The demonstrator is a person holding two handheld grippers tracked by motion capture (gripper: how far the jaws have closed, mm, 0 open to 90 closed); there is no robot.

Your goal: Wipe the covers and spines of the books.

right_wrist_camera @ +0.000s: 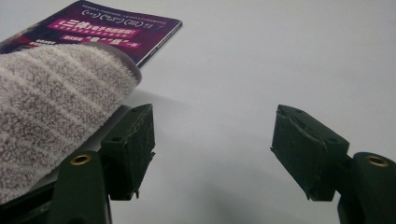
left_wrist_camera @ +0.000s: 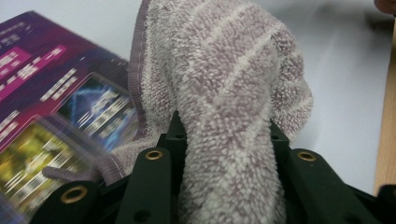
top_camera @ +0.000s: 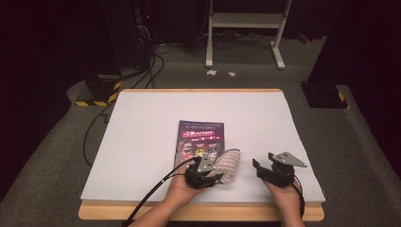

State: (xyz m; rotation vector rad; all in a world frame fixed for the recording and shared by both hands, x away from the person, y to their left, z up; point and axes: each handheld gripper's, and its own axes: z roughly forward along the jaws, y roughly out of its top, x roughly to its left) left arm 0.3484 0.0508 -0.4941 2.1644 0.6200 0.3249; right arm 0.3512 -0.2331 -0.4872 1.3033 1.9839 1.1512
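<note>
A striped, grey-pink terry towel (top_camera: 230,162) lies bunched on the white table cover, overlapping the lower right corner of a purple magazine (top_camera: 200,135). My left gripper (top_camera: 217,175) is shut on the towel's near end. In the left gripper view the towel (left_wrist_camera: 224,84) rises thick between the two black jaws of the left gripper (left_wrist_camera: 225,128), with the magazine (left_wrist_camera: 46,98) to its left. My right gripper (top_camera: 265,163) stands open to the right of the towel, with nothing between its jaws. In the right gripper view, the right gripper (right_wrist_camera: 212,140) faces bare cover, with the towel (right_wrist_camera: 46,112) and magazine (right_wrist_camera: 116,28) at the left.
The white cover (top_camera: 142,142) spans the wooden table, whose front edge (top_camera: 118,211) shows near the person's hands. On the floor beyond are black cables (top_camera: 101,118), a white frame stand (top_camera: 246,28) and dark stand bases with yellow-black tape (top_camera: 97,94).
</note>
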